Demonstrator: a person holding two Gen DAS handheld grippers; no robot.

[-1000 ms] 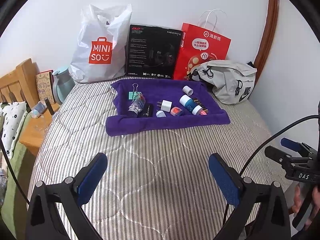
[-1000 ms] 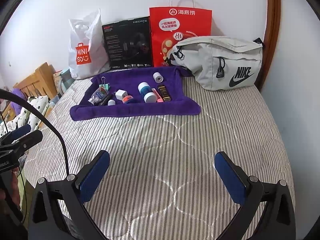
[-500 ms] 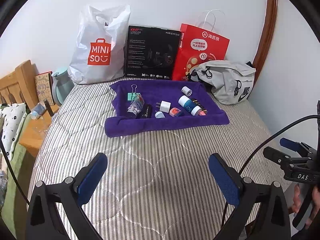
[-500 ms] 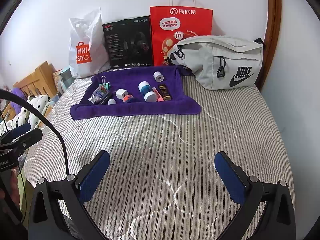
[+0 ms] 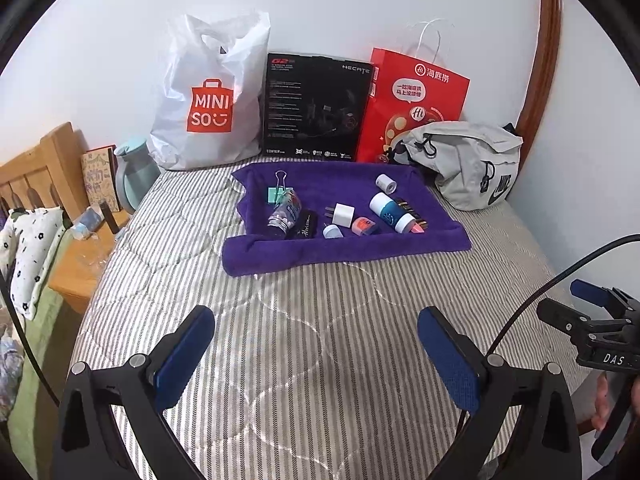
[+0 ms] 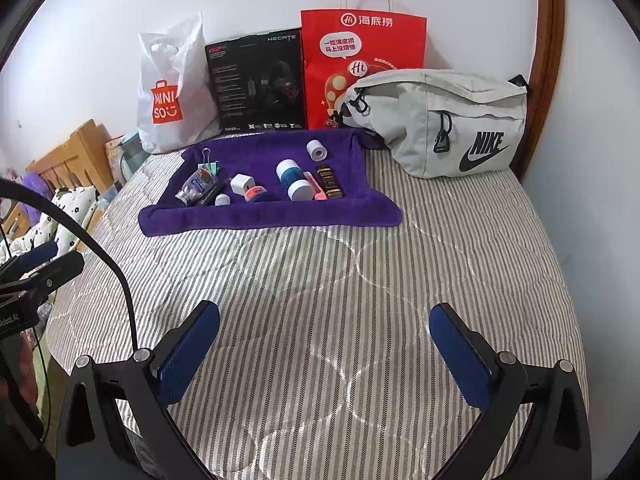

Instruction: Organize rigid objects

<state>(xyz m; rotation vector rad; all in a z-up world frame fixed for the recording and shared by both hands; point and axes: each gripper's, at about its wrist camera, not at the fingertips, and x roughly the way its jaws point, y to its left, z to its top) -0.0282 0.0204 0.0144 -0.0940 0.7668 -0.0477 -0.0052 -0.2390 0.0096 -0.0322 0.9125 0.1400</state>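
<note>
The striped quilted bed (image 6: 320,280) lies bare up to the purple towel (image 6: 260,216); bags and a grey fabric waist pack (image 6: 440,120) crowd its far edge.

Ahead of the blue-padded fingers (image 6: 188,356), the bed (image 6: 360,280) is grey-and-white striped (herringbone weave), the towel (image 6: 260,216) purple, one bag (image 6: 440,120) pale grey, another (image 6: 362,56) red, a box (image 6: 256,84) seemingly black.

Left gripper (image 5: 316,354): black frame; blue finger pads (image 5: 184,356); silver screws; right gripper (image 6: 324,350): identical build; black cable (image 6: 100,256); white "DAS" lettering.
</note>
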